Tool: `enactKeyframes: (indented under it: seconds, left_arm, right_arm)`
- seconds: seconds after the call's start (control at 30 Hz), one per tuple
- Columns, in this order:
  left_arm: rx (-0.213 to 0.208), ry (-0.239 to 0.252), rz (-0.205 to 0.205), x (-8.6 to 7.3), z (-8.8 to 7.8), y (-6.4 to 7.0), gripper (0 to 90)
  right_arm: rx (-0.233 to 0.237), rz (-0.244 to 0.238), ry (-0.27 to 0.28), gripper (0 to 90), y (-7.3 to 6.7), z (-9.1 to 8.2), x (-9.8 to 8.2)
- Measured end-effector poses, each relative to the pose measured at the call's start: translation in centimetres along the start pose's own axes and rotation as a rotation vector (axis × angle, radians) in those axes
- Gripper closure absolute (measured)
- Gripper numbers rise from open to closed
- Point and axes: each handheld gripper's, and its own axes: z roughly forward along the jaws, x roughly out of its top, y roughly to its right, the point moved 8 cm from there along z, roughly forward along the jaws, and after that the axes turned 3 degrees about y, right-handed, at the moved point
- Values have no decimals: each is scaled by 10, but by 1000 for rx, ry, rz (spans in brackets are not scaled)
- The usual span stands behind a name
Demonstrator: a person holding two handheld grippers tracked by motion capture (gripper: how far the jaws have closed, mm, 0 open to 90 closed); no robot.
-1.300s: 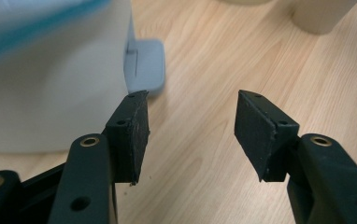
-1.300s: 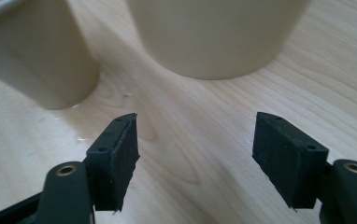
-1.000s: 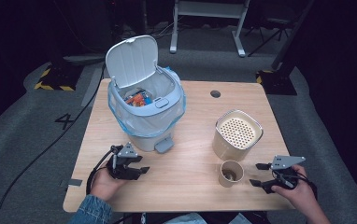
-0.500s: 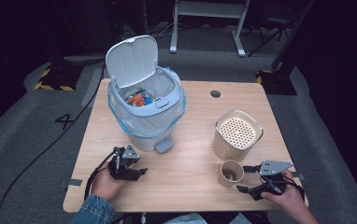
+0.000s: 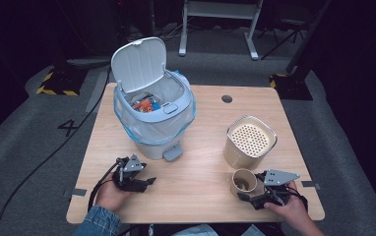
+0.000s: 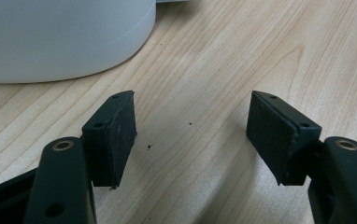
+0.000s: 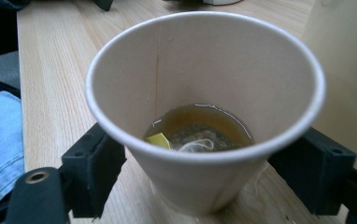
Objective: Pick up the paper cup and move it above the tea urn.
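While the pale wooden tabletop (image 5: 201, 147) stands on grey carpet in a dark room, a yellow-and-black striped mat lies on the floor at far left and a white metal frame stands beyond the far edge.

At near left, the left claw (image 5: 149, 181) rests low over bare wood just in front of the pale blue pedal bin with a raised lid and a plastic liner (image 5: 154, 115). Its jaws have just been opening and stand spread, nothing between them. The left claw view brings up what the high view cannot: wood grain, a few dark crumbs, and the bin's curved base close by at far left.

Right of centre stands a cream rounded container with a perforated top (image 5: 250, 142). Just in front of it, at near right, is the small tan paper cup (image 5: 244, 182), upright on the tabletop. The right claw (image 5: 242, 196) has been closing and now has its pads against the cup's two sides, pinching it. From above the cup's contents are a dark blur; the right claw view shows brown liquid (image 7: 200, 128) in the bottom with a yellow scrap and pale string.
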Motion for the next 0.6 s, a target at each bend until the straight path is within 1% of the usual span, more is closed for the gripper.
enactKeyframes:
  seconds: [0.23, 0.27, 0.37, 0.43, 0.47, 0.53, 0.6]
  left_arm:
    - [-1, -1, 1, 0, 0, 0, 332]
    - [-2, -1, 3, 0, 0, 0, 324]
    - [0, -3, 2, 0, 0, 0, 315]
    - [10, -10, -6, 0, 1, -1, 277]
    - [19, -18, -13, -1, 1, -2, 241]
    - [33, -24, -26, -1, 2, -3, 194]
    - [42, -27, -37, -1, 2, -4, 165]
  right_arm:
    - [17, 21, 49, 245, 0, 5, 2]
    - [19, 22, 48, 263, 0, 5, 2]
    - [14, 13, 46, 280, 0, 5, 2]
    - [17, 13, 49, 293, 0, 5, 2]
    - [17, 13, 49, 296, 1, 4, 2]
    - [15, 2, 51, 299, 2, 3, 3]
    - [14, -6, 82, 299, 2, -1, 9]
